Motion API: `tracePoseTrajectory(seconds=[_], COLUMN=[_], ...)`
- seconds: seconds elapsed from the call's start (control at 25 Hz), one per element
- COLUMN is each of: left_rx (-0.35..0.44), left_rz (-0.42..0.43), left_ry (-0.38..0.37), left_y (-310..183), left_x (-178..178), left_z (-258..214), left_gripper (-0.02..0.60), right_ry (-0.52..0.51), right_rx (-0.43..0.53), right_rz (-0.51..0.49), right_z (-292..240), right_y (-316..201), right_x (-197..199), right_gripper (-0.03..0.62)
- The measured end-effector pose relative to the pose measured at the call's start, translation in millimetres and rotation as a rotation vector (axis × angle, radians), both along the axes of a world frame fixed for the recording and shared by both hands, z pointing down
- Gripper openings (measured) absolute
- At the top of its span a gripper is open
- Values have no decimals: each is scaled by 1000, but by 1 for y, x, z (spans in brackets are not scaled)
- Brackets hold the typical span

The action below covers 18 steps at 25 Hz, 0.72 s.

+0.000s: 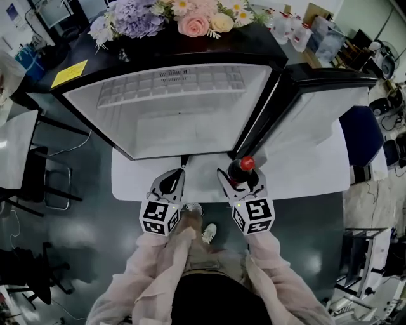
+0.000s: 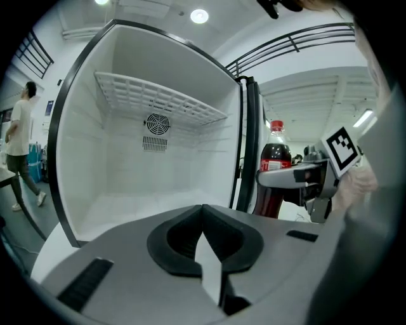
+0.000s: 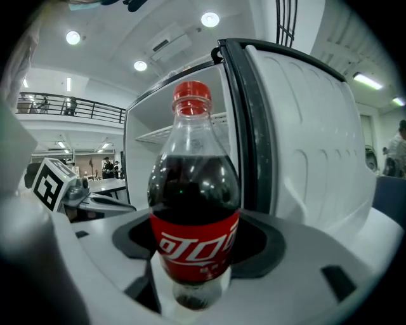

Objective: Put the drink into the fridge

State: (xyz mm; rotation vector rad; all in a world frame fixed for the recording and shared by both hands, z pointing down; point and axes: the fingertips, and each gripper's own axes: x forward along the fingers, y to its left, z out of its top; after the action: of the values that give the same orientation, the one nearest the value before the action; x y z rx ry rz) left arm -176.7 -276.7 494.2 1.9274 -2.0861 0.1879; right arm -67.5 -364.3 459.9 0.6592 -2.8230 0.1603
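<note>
Bottle [image 3: 193,209]: upright, clamped in right gripper [image 1: 243,176]; left gripper [image 1: 172,182] shut, empty; best carried level toward 11 o'clock into fridge [image 1: 184,130], clearing door [image 1: 317,117] at 1 o'clock.

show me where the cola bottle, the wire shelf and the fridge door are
cola bottle [image 3: 193,247]: right gripper view, on its red label
wire shelf [image 2: 158,97]: left gripper view, middle of the white grid
fridge door [image 3: 311,146]: right gripper view, white inner panel

The drink [image 3: 193,209] is dark cola under a red cap, its red label lettered in white. The fridge [image 1: 171,120] is white inside, black-framed and black-topped — the flowers [image 1: 190,19] purple, pink and cream.
</note>
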Motion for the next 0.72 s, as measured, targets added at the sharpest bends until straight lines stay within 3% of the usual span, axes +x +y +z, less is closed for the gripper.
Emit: tracePoseTrajectory(seconds=[0.72], left_rx=[1], left_rz=[-155], left_ry=[-2], left_y=[22], left_x=[-82], left_z=[-3], left_gripper=[11], right_ry=[9], right_rx=[6], right_rz=[-212], right_z=[-5], right_y=[11], right_x=[-121], right_gripper=[307])
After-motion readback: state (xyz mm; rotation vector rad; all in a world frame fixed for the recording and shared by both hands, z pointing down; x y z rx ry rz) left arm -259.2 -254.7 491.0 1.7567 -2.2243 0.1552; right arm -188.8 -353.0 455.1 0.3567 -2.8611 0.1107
